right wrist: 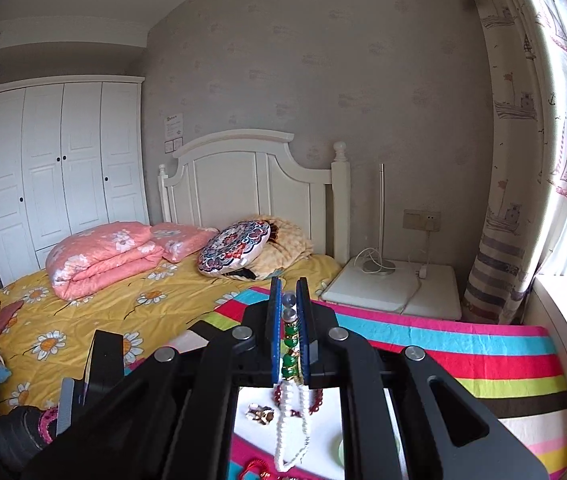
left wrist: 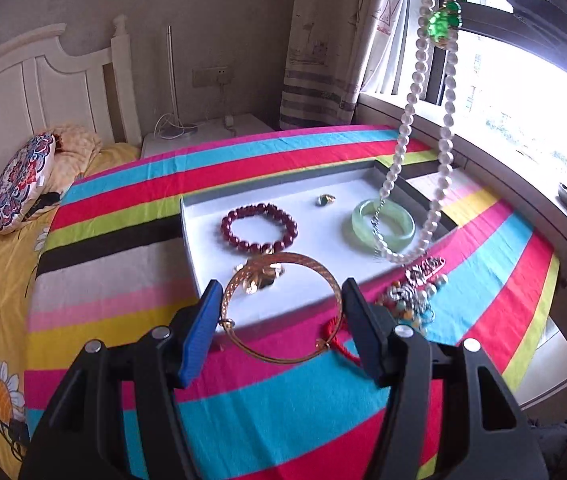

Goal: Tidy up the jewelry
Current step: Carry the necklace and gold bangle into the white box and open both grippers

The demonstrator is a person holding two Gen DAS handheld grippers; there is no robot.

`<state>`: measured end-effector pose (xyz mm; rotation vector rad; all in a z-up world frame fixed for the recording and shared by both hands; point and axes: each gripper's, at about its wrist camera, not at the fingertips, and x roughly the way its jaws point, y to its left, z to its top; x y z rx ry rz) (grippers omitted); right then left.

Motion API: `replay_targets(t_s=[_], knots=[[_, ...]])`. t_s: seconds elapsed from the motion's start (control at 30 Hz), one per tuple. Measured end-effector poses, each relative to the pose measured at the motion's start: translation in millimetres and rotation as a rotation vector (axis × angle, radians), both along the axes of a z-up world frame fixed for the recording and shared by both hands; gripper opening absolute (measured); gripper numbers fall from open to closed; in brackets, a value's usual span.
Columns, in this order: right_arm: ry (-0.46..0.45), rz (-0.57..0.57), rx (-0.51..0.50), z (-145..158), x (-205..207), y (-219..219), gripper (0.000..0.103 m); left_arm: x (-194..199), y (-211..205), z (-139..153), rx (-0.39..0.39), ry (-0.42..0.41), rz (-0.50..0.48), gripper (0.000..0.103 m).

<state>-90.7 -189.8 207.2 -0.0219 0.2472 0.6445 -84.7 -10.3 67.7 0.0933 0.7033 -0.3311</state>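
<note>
My left gripper (left wrist: pixel 281 284) is shut on a thin gold bangle (left wrist: pixel 283 361), with a blue pad on each side of it, above the near edge of a white tray (left wrist: pixel 211 216). A red cord (left wrist: pixel 333 330) hangs from the bangle. The tray holds a dark red bead bracelet (left wrist: pixel 259 209), a small ring (left wrist: pixel 325 199), a pale green jade bangle (left wrist: pixel 399 216) and a gold pendant (left wrist: pixel 263 278). My right gripper (right wrist: pixel 289 280) is shut on a pearl necklace (right wrist: pixel 291 420) with green beads. That pearl necklace (left wrist: pixel 417 66) dangles over the jade bangle.
A heap of mixed jewelry (left wrist: pixel 415 292) lies on the striped cloth (left wrist: pixel 283 420) right of the tray. Beyond are a bed (right wrist: pixel 103 300) with pillows, a white nightstand (right wrist: pixel 395 284) with a lamp, a curtain (right wrist: pixel 523 160) and a window sill (left wrist: pixel 503 184).
</note>
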Motion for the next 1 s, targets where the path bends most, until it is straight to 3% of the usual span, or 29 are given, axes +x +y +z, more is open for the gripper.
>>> replay_targets(t_s=[0.2, 0.37, 0.47, 0.73, 0.9, 1.0], knots=[[0.019, -0.018, -0.006, 1, 29, 7, 0.010, 27, -9, 6, -0.033, -0.003, 0.011, 0.060], [0.083, -0.035, -0.008, -18, 57, 13, 0.010, 47, -19, 1, -0.053, 0.018, 0.013, 0.060], [0.116, -0.060, -0.042, -37, 74, 12, 0.010, 56, -28, -8, -0.037, 0.040, 0.008, 0.060], [0.342, -0.192, -0.179, -125, 148, -11, 0.010, 85, -58, -36, 0.050, 0.115, -0.016, 0.061], [0.428, -0.261, -0.214, -168, 174, -35, 0.010, 97, -65, -46, 0.073, 0.149, -0.014, 0.060], [0.457, -0.272, -0.178, -180, 179, -49, 0.010, 102, -64, -51, 0.076, 0.170, -0.006, 0.060]])
